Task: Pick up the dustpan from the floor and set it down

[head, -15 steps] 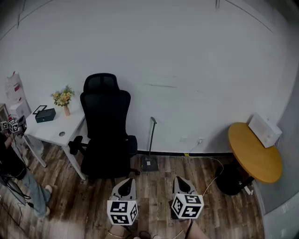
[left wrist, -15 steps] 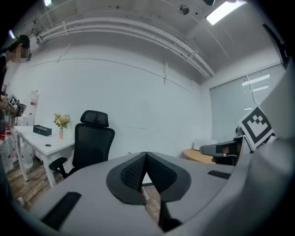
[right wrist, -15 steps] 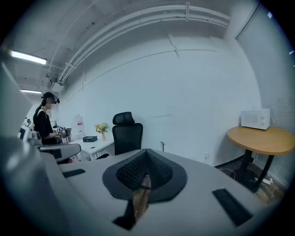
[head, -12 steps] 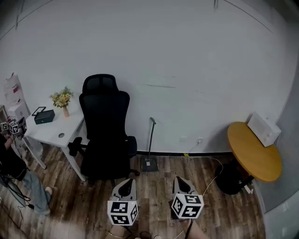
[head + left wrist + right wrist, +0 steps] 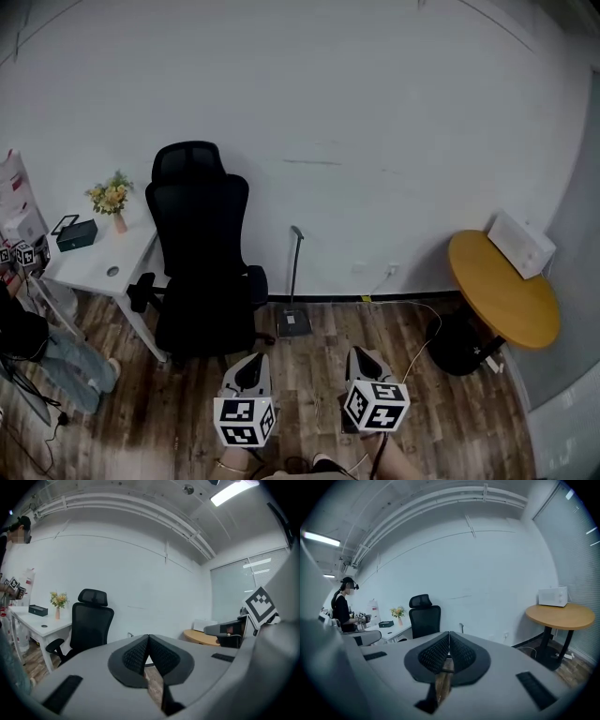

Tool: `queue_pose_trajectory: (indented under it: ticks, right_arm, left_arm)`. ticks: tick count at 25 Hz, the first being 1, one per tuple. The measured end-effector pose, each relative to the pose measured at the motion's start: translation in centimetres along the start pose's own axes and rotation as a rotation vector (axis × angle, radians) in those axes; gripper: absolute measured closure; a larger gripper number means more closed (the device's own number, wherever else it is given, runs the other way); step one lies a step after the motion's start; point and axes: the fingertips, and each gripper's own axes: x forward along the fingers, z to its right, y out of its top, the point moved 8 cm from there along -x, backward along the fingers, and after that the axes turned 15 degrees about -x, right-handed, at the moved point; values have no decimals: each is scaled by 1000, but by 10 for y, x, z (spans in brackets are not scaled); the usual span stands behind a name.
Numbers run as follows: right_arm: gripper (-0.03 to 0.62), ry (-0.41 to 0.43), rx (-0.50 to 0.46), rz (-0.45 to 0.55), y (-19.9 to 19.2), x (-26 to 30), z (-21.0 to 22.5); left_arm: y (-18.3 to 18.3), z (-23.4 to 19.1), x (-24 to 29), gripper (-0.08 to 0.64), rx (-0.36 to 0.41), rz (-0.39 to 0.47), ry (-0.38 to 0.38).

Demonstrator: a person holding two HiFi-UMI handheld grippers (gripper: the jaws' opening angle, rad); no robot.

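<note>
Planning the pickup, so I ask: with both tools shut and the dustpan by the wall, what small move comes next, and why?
Probably open the right tool: its jaws are together and empty, and the dustpan stands upright ahead by the wall, untouched.

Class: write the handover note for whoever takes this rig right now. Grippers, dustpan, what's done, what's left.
Left gripper: shut, empty. Right gripper: shut, empty. Both low over the wood floor.
Dustpan: on the floor against the wall, handle upright, right of the black office chair, ahead of both grippers.
Done: nothing; dustpan untouched.
Left: approach, grip handle, lift, set down.
</note>
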Motion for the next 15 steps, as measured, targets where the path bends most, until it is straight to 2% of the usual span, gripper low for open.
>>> queue_pose_trajectory:
  ticks: [5, 9, 15]
  right_arm:
    - [560, -9, 40, -28, -9, 16, 3]
    - [560, 1, 30, -36, -10, 36, 6]
    - [560, -8, 44, -17, 0, 83, 31]
  left_arm:
    - [-4, -7, 13, 543, 12, -25, -2]
    - [-3, -15, 34, 543, 1, -25, 11]
    - [5, -18, 79, 543, 25, -20, 15]
